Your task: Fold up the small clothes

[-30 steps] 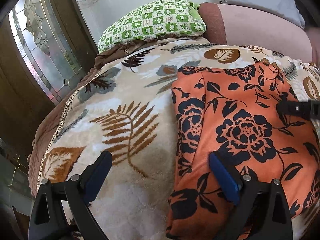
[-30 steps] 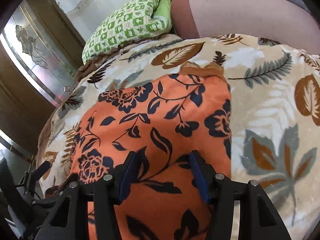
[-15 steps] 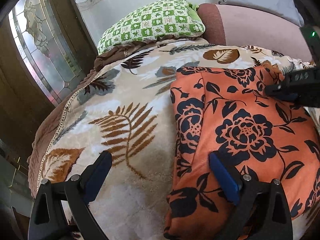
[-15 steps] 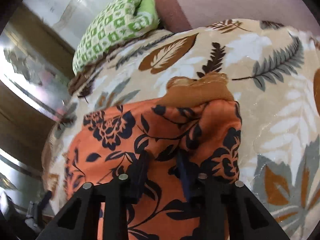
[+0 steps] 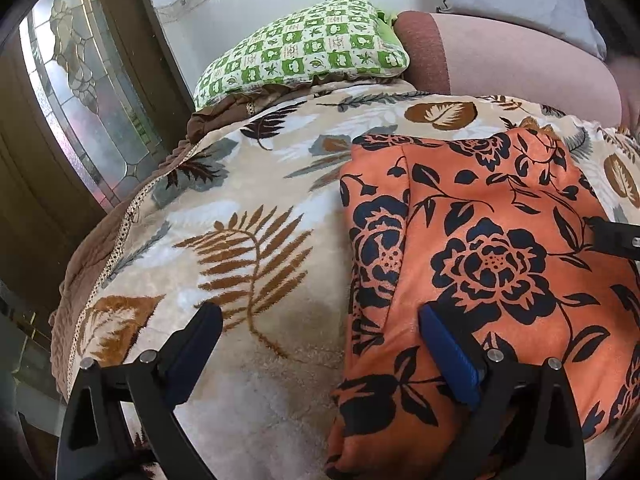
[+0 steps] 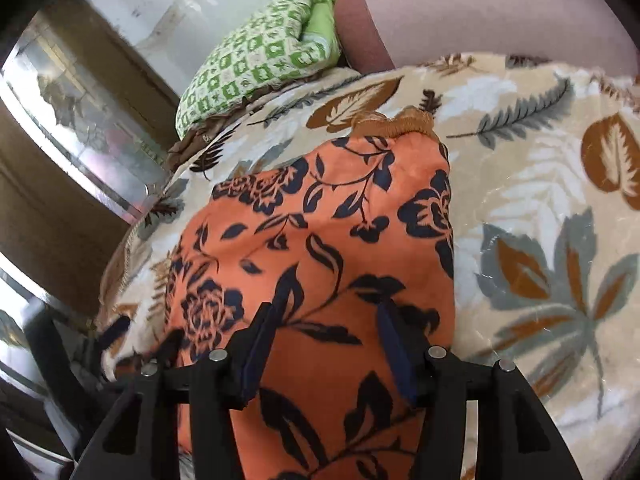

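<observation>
green pillow (image 5: 304, 48) beyond orange garment (image 5: 492, 264) | blanket (image 5: 248, 216) bare leftward | left tongs (image 5: 320, 344) wide, empty | right tongs (image 6: 328, 336) opening, unclamped

Right gripper backs off the far fold, jaws reopening.

We see the right gripper (image 6: 326, 344) pulled back from the far end of the orange floral garment (image 6: 328, 240); half a second ago its jaws pinched a bunched fold near the tan waistband (image 6: 394, 124), now they are opening with only flat cloth below them. That far end, lifted and crumpled then, lies flatter. In the left wrist view, the right gripper's finger (image 5: 616, 236) sits lower at the right edge than half a second ago.
</observation>
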Demonstrator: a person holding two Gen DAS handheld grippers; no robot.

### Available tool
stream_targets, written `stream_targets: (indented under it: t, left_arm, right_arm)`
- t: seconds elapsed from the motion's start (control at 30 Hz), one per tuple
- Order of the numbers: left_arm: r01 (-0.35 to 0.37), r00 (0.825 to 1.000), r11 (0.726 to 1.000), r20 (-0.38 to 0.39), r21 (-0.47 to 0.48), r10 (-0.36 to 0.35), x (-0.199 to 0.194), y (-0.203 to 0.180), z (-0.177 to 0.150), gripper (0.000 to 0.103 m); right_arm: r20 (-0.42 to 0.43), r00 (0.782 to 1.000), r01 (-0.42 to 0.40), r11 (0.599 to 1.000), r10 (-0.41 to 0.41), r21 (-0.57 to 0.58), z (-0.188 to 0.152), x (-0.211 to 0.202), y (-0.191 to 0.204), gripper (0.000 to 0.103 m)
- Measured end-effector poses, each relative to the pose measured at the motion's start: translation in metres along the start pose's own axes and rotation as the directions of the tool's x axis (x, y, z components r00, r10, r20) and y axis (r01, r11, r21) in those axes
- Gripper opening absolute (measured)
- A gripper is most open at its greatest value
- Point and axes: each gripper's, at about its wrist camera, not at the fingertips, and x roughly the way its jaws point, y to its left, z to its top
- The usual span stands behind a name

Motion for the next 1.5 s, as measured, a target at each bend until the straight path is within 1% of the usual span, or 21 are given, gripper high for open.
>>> stream_targets:
  t: [0.07, 0.13, 0.2, 0.33, 0.43, 0.5, 0.53, 0.57, 0.6, 0.67, 0.73, 0.8, 0.9, 0.97, 1.03, 1.07, 1.17, 1.27, 1.33, 1.43, 1.5]
  left_arm:
    - [0.029, 1.000, 0.999, -0.010, -0.022, -0.029, -0.002, 0.006, 0.001, 0.099]
    - [0.066, 0.998, 0.997, -0.007, -0.049, -0.067, -0.005, 0.014, 0.002, 0.099]
    - [0.092, 0.996, 0.991, 0.021, -0.096, -0.090, -0.011, 0.026, 0.004, 0.099]
    - [0.153, 0.988, 0.966, 0.048, -0.208, -0.146, -0.012, 0.050, 0.009, 0.099]
    - [0.177, 0.984, 0.957, 0.032, -0.229, -0.175, -0.006, 0.050, 0.010, 0.099]
    - [0.132, 0.991, 0.975, -0.003, -0.179, -0.134, 0.000, 0.038, 0.009, 0.099]
    - [0.102, 0.994, 0.984, -0.024, -0.147, -0.107, 0.004, 0.031, 0.009, 0.099]
    - [0.089, 0.995, 0.989, -0.042, -0.122, -0.094, 0.008, 0.024, 0.008, 0.099]
    - [0.074, 0.995, 0.992, -0.052, -0.104, -0.079, 0.012, 0.019, 0.007, 0.099]
    - [0.058, 0.997, 0.994, -0.054, -0.097, -0.064, 0.016, 0.017, 0.007, 0.099]
    - [0.077, 0.994, 0.990, -0.064, -0.122, -0.085, 0.020, 0.021, 0.010, 0.100]
    - [0.099, 0.991, 0.983, -0.073, -0.156, -0.112, 0.023, 0.028, 0.012, 0.100]
    - [0.114, 0.989, 0.977, -0.077, -0.181, -0.129, 0.022, 0.034, 0.019, 0.100]
    - [0.090, 0.992, 0.978, -0.071, -0.189, -0.105, 0.018, 0.036, 0.025, 0.100]
    - [0.083, 0.993, 0.974, -0.064, -0.213, -0.099, 0.016, 0.040, 0.033, 0.100]
    - [0.095, 0.991, 0.968, -0.066, -0.232, -0.113, 0.015, 0.042, 0.037, 0.100]
    - [0.125, 0.982, 0.955, -0.106, -0.268, -0.159, 0.022, 0.042, 0.044, 0.100]
    - [0.199, 0.962, 0.927, -0.116, -0.319, -0.247, 0.032, 0.040, 0.041, 0.100]
    - [0.238, 0.950, 0.924, -0.124, -0.299, -0.285, 0.036, 0.036, 0.038, 0.100]
    - [0.304, 0.924, 0.922, -0.161, -0.241, -0.346, 0.040, 0.028, 0.039, 0.100]
    - [0.312, 0.920, 0.927, -0.178, -0.207, -0.350, 0.041, 0.026, 0.036, 0.100]
  right_arm:
    - [0.023, 0.999, -0.049, 0.999, 0.049, 0.023, -0.002, -0.016, -0.001, 0.057]
    - [0.079, 0.993, -0.097, 0.993, 0.091, 0.066, -0.012, -0.039, -0.012, 0.057]
    - [0.109, 0.991, -0.091, 0.989, 0.079, 0.113, -0.021, -0.055, -0.029, 0.059]
    - [0.111, 0.991, -0.095, 0.974, 0.073, 0.206, -0.031, -0.068, -0.059, 0.061]
    - [0.153, 0.985, -0.103, 0.986, 0.083, 0.130, -0.028, -0.077, -0.050, 0.061]
    - [0.152, 0.985, -0.088, 0.994, 0.077, 0.068, -0.027, -0.075, -0.038, 0.060]
    - [0.130, 0.987, -0.107, 0.993, 0.099, 0.053, -0.028, -0.069, -0.033, 0.057]
    - [0.104, 0.987, -0.125, 0.991, 0.119, 0.048, -0.029, -0.062, -0.030, 0.053]
    - [0.051, 0.990, -0.134, 0.990, 0.132, 0.037, -0.032, -0.047, -0.024, 0.045]
    - [-0.029, 0.994, -0.106, 0.994, 0.106, 0.016, -0.036, -0.025, -0.017, 0.044]
    - [-0.021, 0.996, -0.087, 0.996, 0.087, -0.022, -0.035, -0.021, -0.012, 0.044]
    - [-0.006, 0.991, -0.130, 0.991, 0.130, -0.001, -0.031, -0.027, -0.017, 0.044]
    - [0.034, 0.982, -0.188, 0.979, 0.186, 0.082, -0.025, -0.035, -0.037, 0.045]
    - [0.081, 0.976, -0.210, 0.969, 0.200, 0.128, -0.022, -0.041, -0.051, 0.045]
    - [0.100, 0.976, -0.210, 0.964, 0.196, 0.165, -0.019, -0.043, -0.060, 0.059]
    - [0.104, 0.975, -0.214, 0.958, 0.198, 0.188, -0.017, -0.043, -0.066, 0.060]
    - [0.097, 0.977, -0.208, 0.952, 0.190, 0.227, -0.014, -0.040, -0.077, 0.060]
    - [0.084, 0.974, -0.224, 0.941, 0.209, 0.255, -0.015, -0.035, -0.084, 0.060]
    - [0.076, 0.974, -0.226, 0.936, 0.214, 0.269, -0.014, -0.031, -0.085, 0.060]
    - [0.068, 0.975, -0.223, 0.933, 0.212, 0.283, -0.013, -0.026, -0.089, 0.060]
    - [0.068, 0.973, -0.231, 0.929, 0.221, 0.288, -0.011, -0.024, -0.090, 0.062]
